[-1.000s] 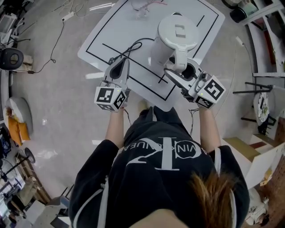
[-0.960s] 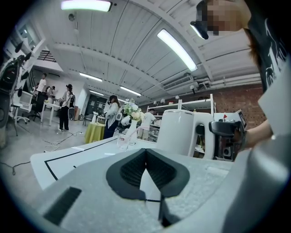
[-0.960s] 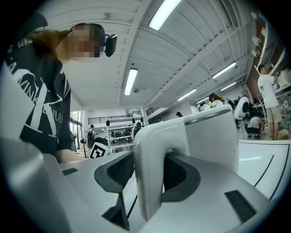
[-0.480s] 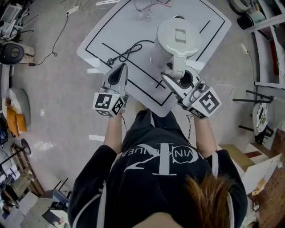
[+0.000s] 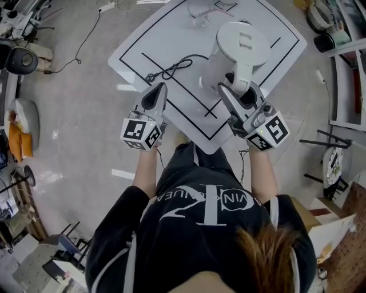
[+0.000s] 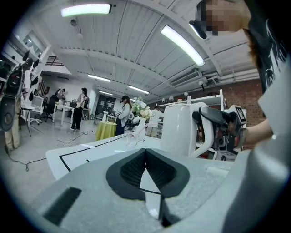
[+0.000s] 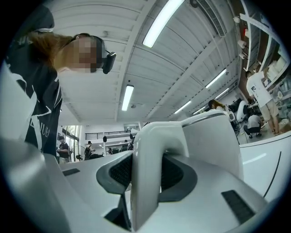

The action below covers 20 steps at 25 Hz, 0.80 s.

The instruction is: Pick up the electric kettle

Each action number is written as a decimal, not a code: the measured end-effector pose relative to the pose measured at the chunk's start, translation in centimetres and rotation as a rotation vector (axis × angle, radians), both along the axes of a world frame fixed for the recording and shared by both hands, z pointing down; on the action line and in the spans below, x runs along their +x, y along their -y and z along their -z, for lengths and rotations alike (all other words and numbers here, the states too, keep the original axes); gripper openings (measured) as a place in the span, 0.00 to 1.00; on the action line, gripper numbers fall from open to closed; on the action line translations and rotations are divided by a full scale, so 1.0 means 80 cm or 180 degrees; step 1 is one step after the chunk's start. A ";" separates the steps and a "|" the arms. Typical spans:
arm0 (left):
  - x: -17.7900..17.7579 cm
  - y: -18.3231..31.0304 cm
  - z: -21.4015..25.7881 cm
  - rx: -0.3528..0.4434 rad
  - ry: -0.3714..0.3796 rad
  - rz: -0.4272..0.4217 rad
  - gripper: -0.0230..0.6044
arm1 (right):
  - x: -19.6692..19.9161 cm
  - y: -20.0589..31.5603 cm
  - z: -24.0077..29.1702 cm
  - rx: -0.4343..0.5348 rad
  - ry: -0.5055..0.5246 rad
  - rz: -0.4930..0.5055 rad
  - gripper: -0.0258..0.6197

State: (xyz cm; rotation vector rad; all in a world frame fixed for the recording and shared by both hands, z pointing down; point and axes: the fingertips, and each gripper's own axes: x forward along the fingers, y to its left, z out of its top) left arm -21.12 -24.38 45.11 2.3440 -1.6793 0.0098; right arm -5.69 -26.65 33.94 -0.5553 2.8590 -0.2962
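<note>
The white electric kettle [image 5: 240, 46] stands at the near right of the white table [image 5: 171, 34], its curved handle [image 5: 240, 77] pointing toward me. My right gripper [image 5: 237, 90] is shut on that handle; in the right gripper view the handle [image 7: 148, 173] fills the gap and both dark pads press on it. The kettle's underside is hidden, so I cannot tell whether it rests on the table. My left gripper [image 5: 155, 94] hovers shut over the table's near edge, left of the kettle [image 6: 179, 129], holding nothing.
A black power cord [image 5: 171, 68] lies coiled on the table left of the kettle. A small clear glass piece [image 5: 197, 14] sits at the far edge. Cables and clutter [image 5: 20, 57] line the floor on the left, shelving [image 5: 343, 86] on the right.
The right gripper's jaws have drawn in onto the kettle handle, and gripper and kettle have shifted up and right in the head view. The left gripper has stayed about where it was.
</note>
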 end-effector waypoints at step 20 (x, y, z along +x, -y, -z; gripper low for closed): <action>0.014 0.010 0.023 0.0114 0.0014 -0.0100 0.05 | 0.042 0.009 0.034 0.0139 0.0030 -0.0289 0.25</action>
